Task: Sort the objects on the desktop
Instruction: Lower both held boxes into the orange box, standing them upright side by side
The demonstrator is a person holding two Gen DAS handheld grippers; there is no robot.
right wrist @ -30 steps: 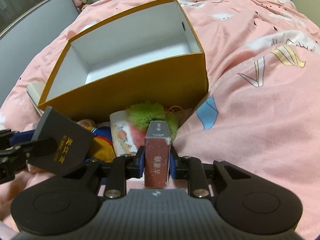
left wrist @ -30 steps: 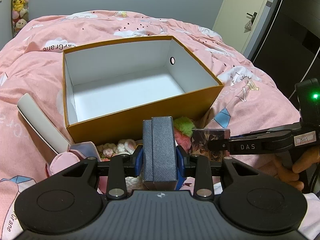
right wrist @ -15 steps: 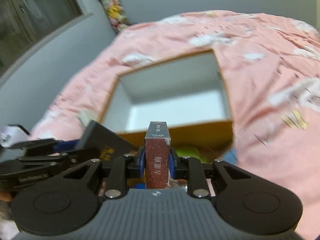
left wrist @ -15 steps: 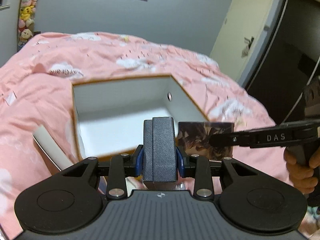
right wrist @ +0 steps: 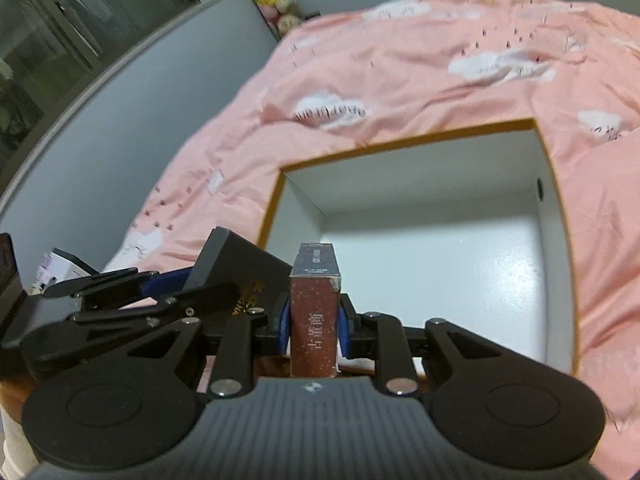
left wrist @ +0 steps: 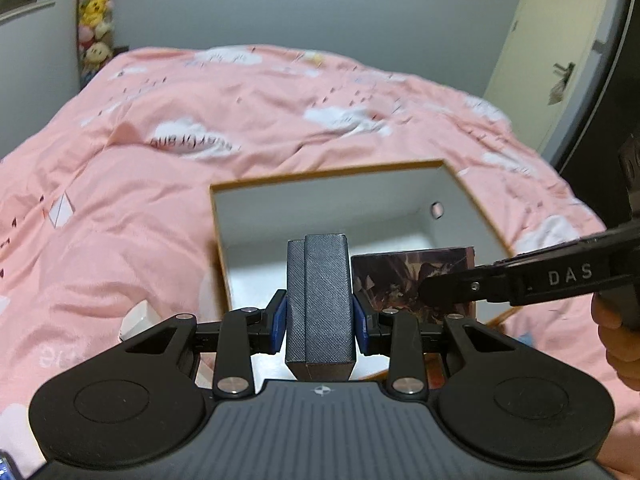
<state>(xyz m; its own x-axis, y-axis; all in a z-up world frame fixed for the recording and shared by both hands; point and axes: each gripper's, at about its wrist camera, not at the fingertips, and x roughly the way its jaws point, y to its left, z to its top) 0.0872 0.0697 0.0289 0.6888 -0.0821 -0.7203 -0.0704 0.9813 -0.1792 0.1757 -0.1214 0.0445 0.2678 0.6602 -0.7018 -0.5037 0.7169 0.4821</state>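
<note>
My left gripper is shut on a dark grey textured box, held upright above the near edge of an open orange box with a white inside. My right gripper is shut on a small dark red box with white print, above the same orange box. In the left wrist view the red box and the right gripper's arm sit just right of my grey box. In the right wrist view the grey box and left gripper sit to the left.
The orange box rests on a bed with a pink cloud-print quilt. A white object lies on the quilt left of the box. Plush toys hang at the far wall. A door is at the right.
Both grippers rose with their boxes and moved forward over the orange box. The small items in front of the box have dropped out of view.
</note>
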